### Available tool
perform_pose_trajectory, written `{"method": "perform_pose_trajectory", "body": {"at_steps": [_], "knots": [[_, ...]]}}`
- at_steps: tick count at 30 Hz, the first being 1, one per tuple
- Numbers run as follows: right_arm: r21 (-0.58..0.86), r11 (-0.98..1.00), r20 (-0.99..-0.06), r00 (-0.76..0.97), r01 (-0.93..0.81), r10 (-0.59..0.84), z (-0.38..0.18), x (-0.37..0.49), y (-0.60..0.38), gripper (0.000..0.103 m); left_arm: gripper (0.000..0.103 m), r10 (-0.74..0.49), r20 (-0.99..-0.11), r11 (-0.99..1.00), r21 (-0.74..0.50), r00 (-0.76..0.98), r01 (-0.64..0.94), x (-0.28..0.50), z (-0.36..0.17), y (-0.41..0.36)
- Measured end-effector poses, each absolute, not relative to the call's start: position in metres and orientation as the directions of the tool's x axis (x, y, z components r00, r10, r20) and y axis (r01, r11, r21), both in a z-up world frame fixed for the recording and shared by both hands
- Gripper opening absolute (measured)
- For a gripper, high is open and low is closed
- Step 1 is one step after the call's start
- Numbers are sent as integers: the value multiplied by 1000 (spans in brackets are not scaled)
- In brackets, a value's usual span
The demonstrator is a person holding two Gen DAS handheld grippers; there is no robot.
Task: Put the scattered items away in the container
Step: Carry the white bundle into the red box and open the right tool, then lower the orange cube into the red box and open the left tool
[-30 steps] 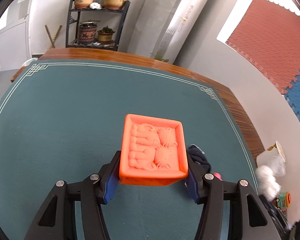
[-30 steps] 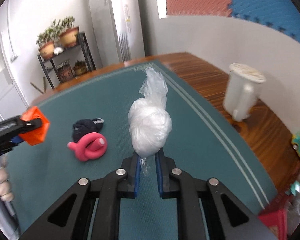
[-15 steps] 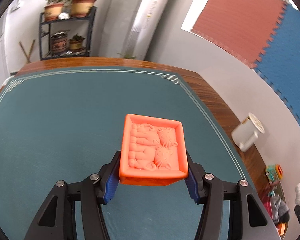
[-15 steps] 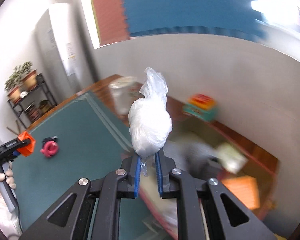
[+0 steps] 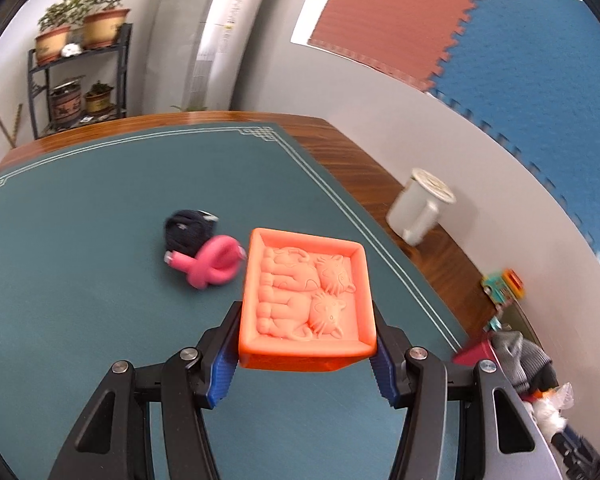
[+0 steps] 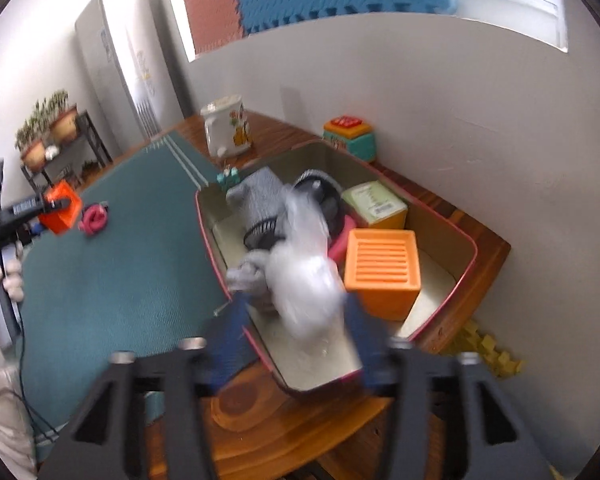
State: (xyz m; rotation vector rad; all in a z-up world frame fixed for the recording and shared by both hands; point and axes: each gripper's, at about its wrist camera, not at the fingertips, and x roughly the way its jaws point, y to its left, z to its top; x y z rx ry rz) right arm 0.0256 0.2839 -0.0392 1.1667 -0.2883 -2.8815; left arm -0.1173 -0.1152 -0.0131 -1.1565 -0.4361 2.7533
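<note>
mould point(image 5: 308, 296): matt rubbery orange | bag point(image 6: 304, 280): crinkly clear plastic | mat point(image 5: 80, 280): matt

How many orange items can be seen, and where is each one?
2. The orange cat mould is held between the left gripper fingers above the table. The orange slatted box sits inside the container. Others may be hidden.

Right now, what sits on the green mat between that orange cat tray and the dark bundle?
In the left wrist view, a pink ring toy lies between the orange cat tray and the dark bundle, touching the bundle.
</note>
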Motion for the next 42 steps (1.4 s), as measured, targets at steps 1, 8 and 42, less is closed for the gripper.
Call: {"method": "perform_pose_trajectory", "body": {"at_steps": [1, 8, 42], "knots": [[190, -980, -672, -735, -54, -90, -37, 28, 287, 71, 59, 226, -679, -952, -306, -698, -11, -114, -12, -110], [255, -965, -558, -824, -62, -94, -25, 39, 306, 71, 59, 279, -684, -953, -281, -674, -110, -109, -3, -50], [371, -927, -489, -860, -53, -146, -52, 39, 350, 71, 64, 496, -694, -855, -285, -521, -434, -140, -3, 144]]}}
